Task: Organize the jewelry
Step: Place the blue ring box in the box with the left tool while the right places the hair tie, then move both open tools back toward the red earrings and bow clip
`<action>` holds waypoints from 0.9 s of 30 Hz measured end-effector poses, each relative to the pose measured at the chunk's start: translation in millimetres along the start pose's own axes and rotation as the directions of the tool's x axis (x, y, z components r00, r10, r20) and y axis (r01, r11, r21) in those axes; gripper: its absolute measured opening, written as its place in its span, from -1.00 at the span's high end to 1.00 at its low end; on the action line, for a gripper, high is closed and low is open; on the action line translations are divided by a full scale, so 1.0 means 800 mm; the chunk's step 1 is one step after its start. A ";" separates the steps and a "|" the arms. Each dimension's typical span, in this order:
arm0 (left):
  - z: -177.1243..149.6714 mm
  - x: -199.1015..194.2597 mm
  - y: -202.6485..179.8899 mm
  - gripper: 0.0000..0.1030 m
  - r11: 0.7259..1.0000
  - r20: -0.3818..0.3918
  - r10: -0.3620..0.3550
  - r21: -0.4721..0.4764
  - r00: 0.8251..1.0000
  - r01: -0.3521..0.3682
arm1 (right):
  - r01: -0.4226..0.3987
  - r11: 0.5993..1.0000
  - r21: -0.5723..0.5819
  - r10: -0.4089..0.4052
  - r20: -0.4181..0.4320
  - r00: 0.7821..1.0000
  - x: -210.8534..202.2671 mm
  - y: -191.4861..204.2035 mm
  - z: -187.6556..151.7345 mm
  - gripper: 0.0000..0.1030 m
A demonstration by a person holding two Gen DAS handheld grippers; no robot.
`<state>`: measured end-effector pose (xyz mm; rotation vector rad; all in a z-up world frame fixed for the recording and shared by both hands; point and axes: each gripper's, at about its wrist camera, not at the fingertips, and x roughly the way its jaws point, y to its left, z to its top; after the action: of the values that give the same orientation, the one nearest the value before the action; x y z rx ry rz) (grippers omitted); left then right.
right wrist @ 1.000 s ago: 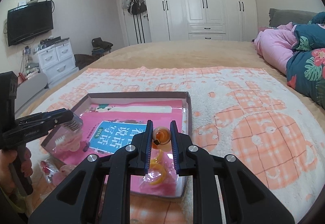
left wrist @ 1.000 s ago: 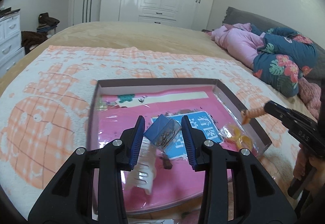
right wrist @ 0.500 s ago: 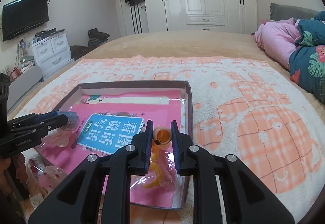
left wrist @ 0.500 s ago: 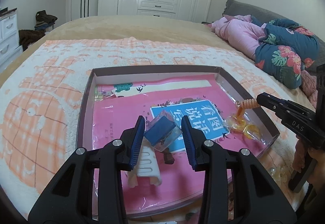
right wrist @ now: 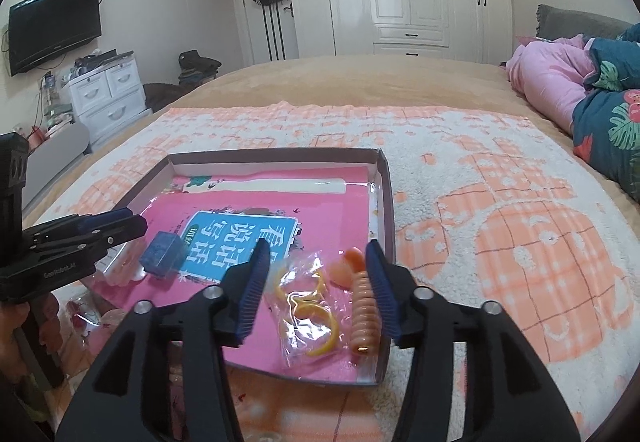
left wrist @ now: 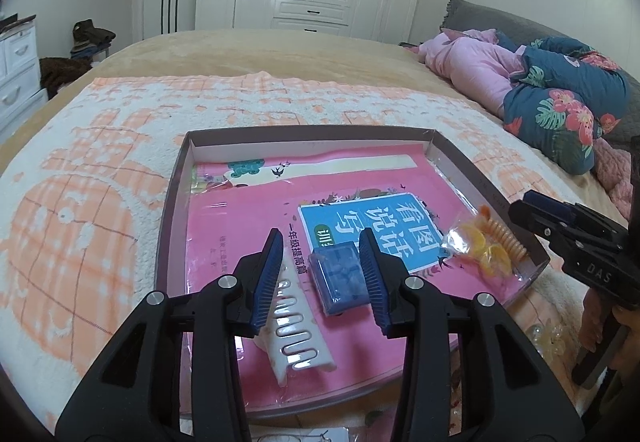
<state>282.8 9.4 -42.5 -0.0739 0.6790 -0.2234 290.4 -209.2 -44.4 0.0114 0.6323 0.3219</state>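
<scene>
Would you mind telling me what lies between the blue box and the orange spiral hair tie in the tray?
In the right wrist view, a clear bag of yellow rings lies between the blue box and the orange spiral hair tie.

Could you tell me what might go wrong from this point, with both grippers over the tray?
1. The left gripper has its jaws opening around the small blue box, which sits on the slick pink book cover; a brushing finger could slide it.
2. The right gripper is opening beside the orange coiled piece, which lies against the tray wall; withdrawing carelessly might drag it or the bag of yellow rings over the low edge.
</scene>
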 end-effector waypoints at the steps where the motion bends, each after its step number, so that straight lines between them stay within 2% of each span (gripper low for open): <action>1: 0.000 -0.001 0.000 0.33 1.000 0.001 0.001 -0.002 1.000 -0.001 | 0.001 1.000 -0.002 -0.001 0.001 1.000 -0.002 0.001 -0.001 -0.06; 7: -0.001 -0.016 0.002 0.14 1.000 0.022 0.013 -0.015 1.000 -0.013 | 0.019 1.000 -0.017 -0.019 0.015 1.000 -0.018 0.009 -0.005 -0.43; 12: -0.002 -0.027 0.003 -0.12 0.999 0.036 0.020 -0.031 0.999 -0.019 | 0.028 0.999 -0.019 -0.028 0.039 0.999 -0.035 0.013 -0.008 -0.60; 16: -0.004 -0.038 0.008 -0.39 0.998 0.052 0.013 -0.060 0.999 -0.010 | 0.029 1.000 -0.012 -0.028 0.048 0.998 -0.043 0.012 -0.009 -0.64; 20: -0.005 -0.048 0.011 -0.56 0.997 0.065 0.017 -0.080 0.998 -0.011 | 0.016 1.000 0.008 -0.016 0.062 0.998 -0.052 0.009 -0.009 -0.69; 22: -0.007 -0.054 0.013 -0.78 0.996 0.071 0.026 -0.091 0.997 -0.019 | 0.016 1.000 0.013 -0.017 0.069 0.997 -0.056 0.010 -0.009 -0.72; 27: -0.012 -0.069 0.018 -0.78 0.993 0.077 0.045 -0.110 0.996 -0.036 | 0.012 1.000 0.013 -0.012 0.079 0.997 -0.065 0.013 -0.011 -0.75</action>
<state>238.1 36.2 -18.1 -0.1717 0.6130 -0.1437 242.6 -215.3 -20.6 0.0321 0.5561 0.3044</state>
